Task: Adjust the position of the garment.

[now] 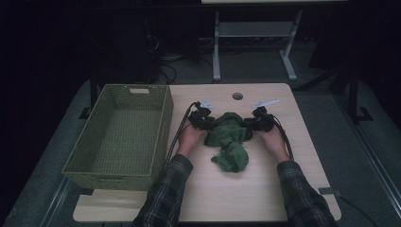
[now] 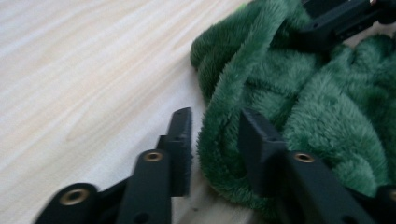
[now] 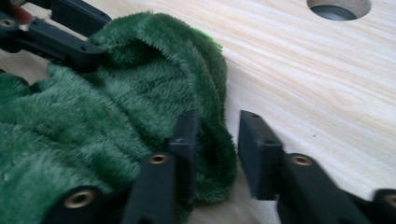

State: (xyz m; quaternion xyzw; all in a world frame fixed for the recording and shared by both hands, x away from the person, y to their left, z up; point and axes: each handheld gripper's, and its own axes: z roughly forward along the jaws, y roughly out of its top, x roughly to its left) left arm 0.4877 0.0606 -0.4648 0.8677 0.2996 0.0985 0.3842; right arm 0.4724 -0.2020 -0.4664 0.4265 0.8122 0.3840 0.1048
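Observation:
A crumpled green fleece cloth point(image 1: 229, 142) lies on the middle of the wooden table point(image 1: 236, 194). My left gripper point(image 1: 204, 120) is at the cloth's far left edge and my right gripper point(image 1: 257, 122) at its far right edge, both low on the table. In the left gripper view, a fold of the cloth point(image 2: 299, 93) sits between the jaws of the left gripper point(image 2: 215, 140), with a thin gap at one pad. In the right gripper view, the right gripper point(image 3: 217, 144) likewise straddles a fold of the cloth point(image 3: 116, 102), which one pad does not touch.
A green woven basket point(image 1: 163, 118) stands at the table's left, with nothing visible inside. A round cable hole point(image 1: 237, 96) is in the tabletop behind the cloth. A desk frame point(image 1: 255, 28) stands on the floor beyond the table.

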